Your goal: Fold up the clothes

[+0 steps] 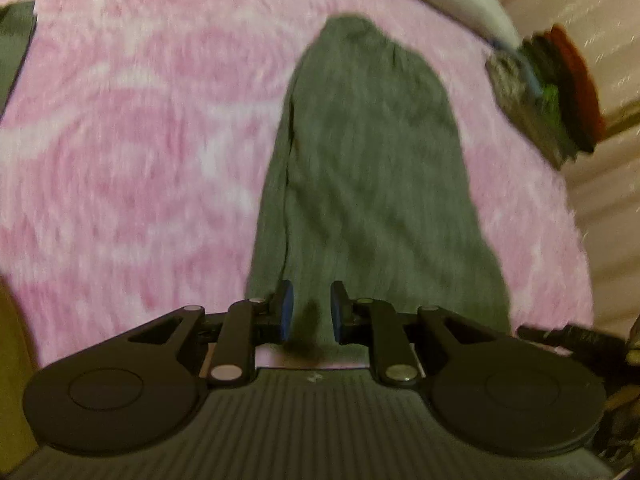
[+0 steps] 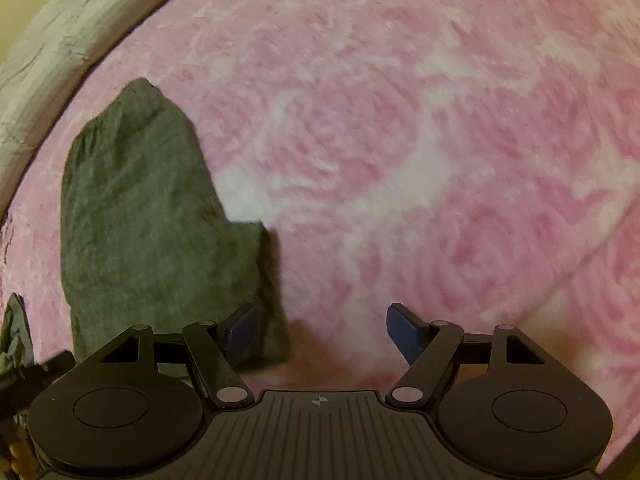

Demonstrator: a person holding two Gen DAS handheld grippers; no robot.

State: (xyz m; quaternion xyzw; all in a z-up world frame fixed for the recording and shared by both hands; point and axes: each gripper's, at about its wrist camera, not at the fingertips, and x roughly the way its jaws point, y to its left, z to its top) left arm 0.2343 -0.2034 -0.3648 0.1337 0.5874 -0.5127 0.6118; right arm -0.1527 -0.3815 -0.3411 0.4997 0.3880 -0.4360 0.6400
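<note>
A folded grey knit garment (image 1: 360, 184) is lying on the pink-and-white fleecy blanket (image 1: 140, 140). The left gripper (image 1: 311, 312) is hovering over it, pads slightly apart, gripping nothing. Only this view is showing a stack of folded clothes (image 1: 548, 92). The right gripper (image 2: 322, 330) is gaping wide beside the garment.

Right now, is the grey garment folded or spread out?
Folded. The grey garment lies on the pink blanket as one narrow strip with a layered edge along its side.

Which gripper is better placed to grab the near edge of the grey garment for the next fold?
Left. The left gripper sits directly over the grey garment, its near end between the narrowly parted jaws. The right gripper is open over bare pink blanket, beside the garment.
</note>
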